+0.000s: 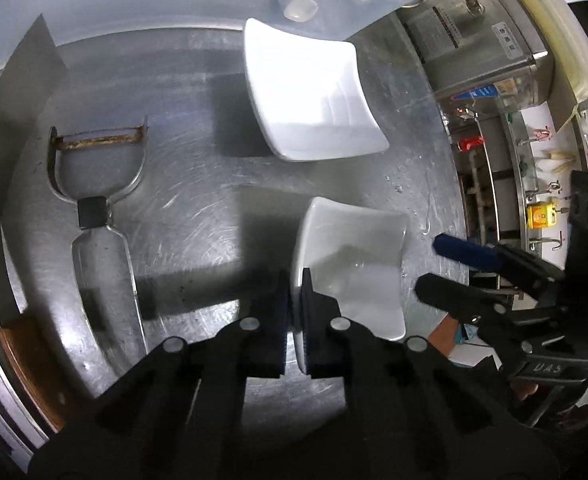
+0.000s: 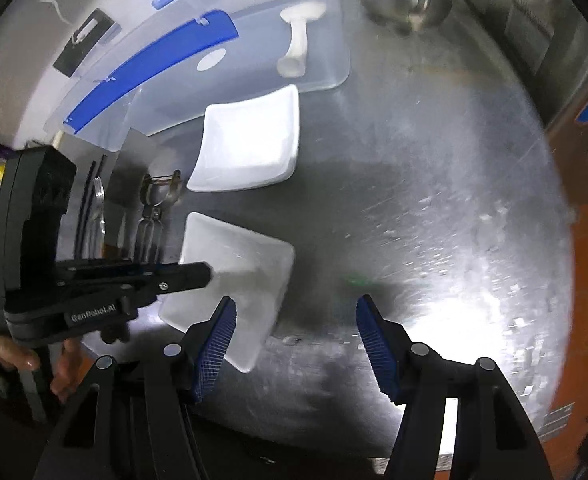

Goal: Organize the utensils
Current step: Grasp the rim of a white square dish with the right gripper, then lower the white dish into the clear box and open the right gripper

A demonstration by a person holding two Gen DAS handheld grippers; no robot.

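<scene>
The left gripper (image 1: 294, 312) is clamped on the near rim of a small white square dish (image 1: 354, 272), one pad inside the rim and the other outside it, so the dish wall is pinched between them. The right gripper (image 2: 294, 344) stands with its jaws apart and nothing between them; its blue-padded left finger (image 2: 214, 344) is just at the near right edge of that same small white square dish (image 2: 230, 288), while its other finger hangs over bare steel to the right of the dish. A hand (image 2: 18, 356) holds the left gripper's handle at the left edge of the right wrist view. The dish sits on a scratched stainless-steel tabletop (image 1: 198, 208). Beyond the dish, farther from the grippers, lies a second white square dish (image 1: 306, 96), a little apart from the first. Left of the held dish, well apart from it, a peeler (image 1: 94, 184) with a rusty blade lies flat on the tabletop, its blade end pointing away. Behind the second dish stands a clear plastic bin (image 2: 230, 52) with blue clips, and a white ceramic spoon (image 2: 298, 40) shows through its wall. Left of the peeler in the right wrist view, a few dark-handled utensils (image 2: 94, 208) lie side by side.
</scene>
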